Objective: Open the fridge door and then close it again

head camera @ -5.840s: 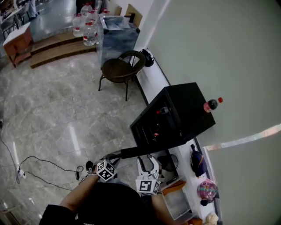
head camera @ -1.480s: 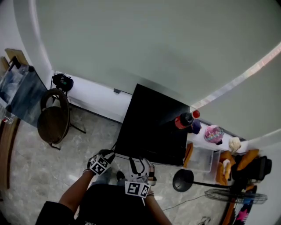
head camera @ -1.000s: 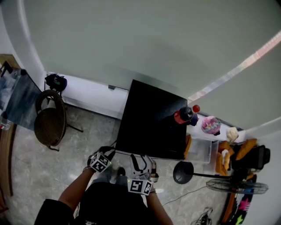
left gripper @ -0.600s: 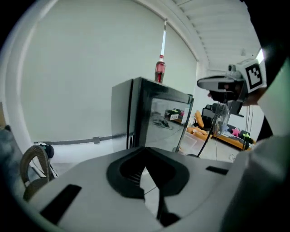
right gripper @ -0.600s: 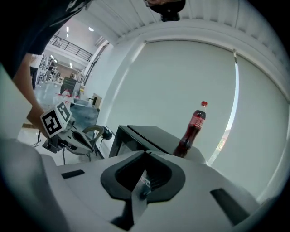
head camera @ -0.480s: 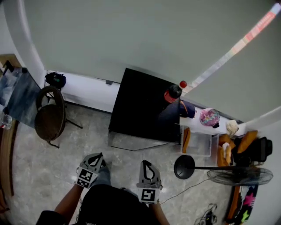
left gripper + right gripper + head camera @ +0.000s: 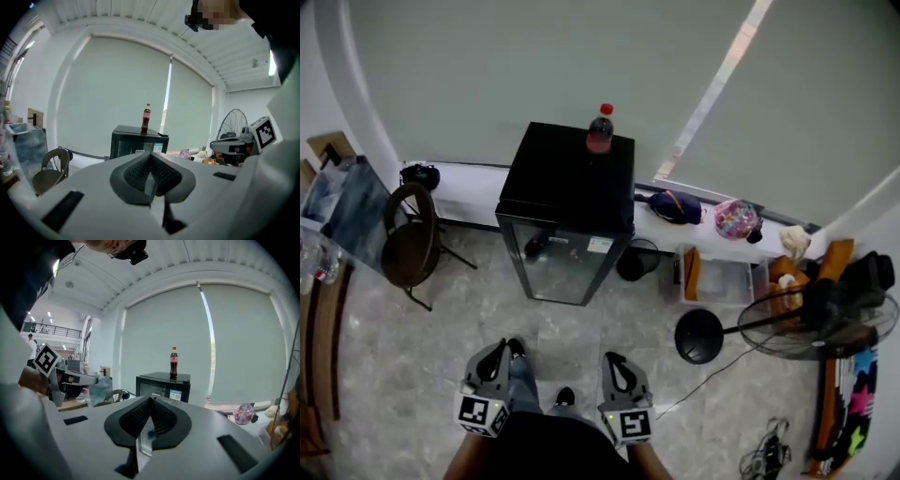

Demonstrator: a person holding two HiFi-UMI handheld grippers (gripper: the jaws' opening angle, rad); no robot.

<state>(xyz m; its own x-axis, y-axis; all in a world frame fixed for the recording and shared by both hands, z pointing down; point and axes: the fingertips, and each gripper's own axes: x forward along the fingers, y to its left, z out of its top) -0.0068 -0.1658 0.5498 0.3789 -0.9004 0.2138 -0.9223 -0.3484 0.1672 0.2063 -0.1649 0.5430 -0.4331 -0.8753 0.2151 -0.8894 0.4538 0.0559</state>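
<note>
Head view: we see the fridge [image 7: 567, 187], a small black one, standing on the floor [image 7: 403, 375] against a low white ledge [image 7: 473, 178] that runs along the wall. Its glass door [image 7: 562, 262] faces us and sits shut, flush with the body. A bottle [image 7: 600, 129] with a red cap stands upright on the fridge top, near the back edge.

The left gripper [image 7: 502, 349] and right gripper [image 7: 612, 359] are at the bottom of the view, side by side, both pointing toward the fridge and well apart from it. Neither touches the door or anything else.

Left gripper view: we see its fingers [image 7: 140, 171] clenched, pads pressed together with nothing between them. The fridge with the bottle on it shows beyond and above the tips, far off.

Right gripper view: same here. The fingers [image 7: 161, 416] are clenched tip to tip and empty, with the fridge and bottle straight ahead past them, not near.

Around the fridge in the head view:
- A dark round chair [image 7: 408, 248] stands to its left, by the ledge.
- A clear box [image 7: 722, 281] sits on the floor to its right.
- A fan [image 7: 811, 323] on a round black base stands further right.
- Small items lie on the ledge right of the fridge, among them a pink patterned ball-like thing [image 7: 734, 218]. We cannot tell more about them.
- Cables trail on the floor at the lower right.
</note>
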